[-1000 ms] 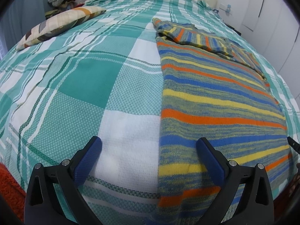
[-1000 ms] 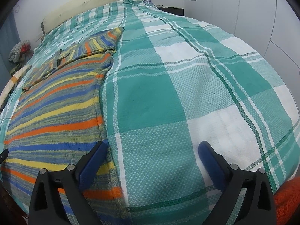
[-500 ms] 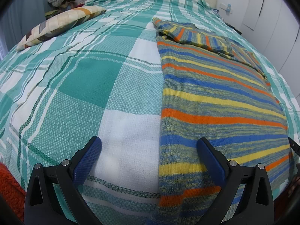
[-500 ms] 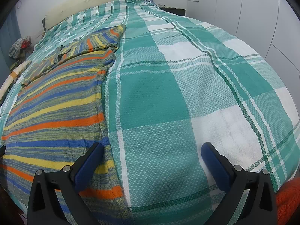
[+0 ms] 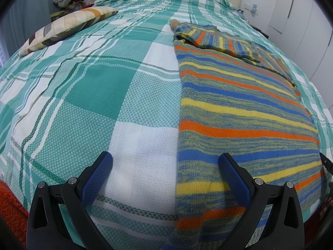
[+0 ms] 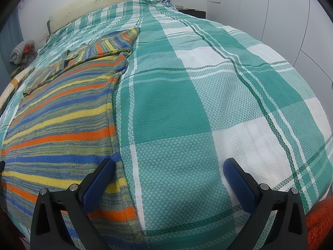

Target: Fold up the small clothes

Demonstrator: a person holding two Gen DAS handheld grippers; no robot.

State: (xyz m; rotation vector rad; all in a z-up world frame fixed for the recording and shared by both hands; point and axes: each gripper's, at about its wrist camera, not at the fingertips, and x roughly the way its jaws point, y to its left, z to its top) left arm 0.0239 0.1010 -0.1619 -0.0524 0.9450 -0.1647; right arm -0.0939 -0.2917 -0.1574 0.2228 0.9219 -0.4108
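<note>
Two hand-held grippers of mine hover over a bed (image 5: 87,87) with a teal-and-white plaid cover, white cupboards (image 6: 270,10) beside it, a patchwork pillow (image 5: 68,27) at the far left. My left hand-held gripper (image 5: 165,162) and right hand-held gripper (image 6: 168,167) gape, released, flanking the hem of the striped knit sweater (image 5: 239,108), which lies flat, sleeves folded across its top.

Bed with a green-and-white checked woven cover (image 5: 100,87)

A knitted sweater with orange, blue and yellow stripes (image 5: 239,112) lies flat on the cover, its sleeves folded across the top; a patchwork pillow in beige, brown and orange (image 5: 68,27) rests near the bed's far left edge.
</note>
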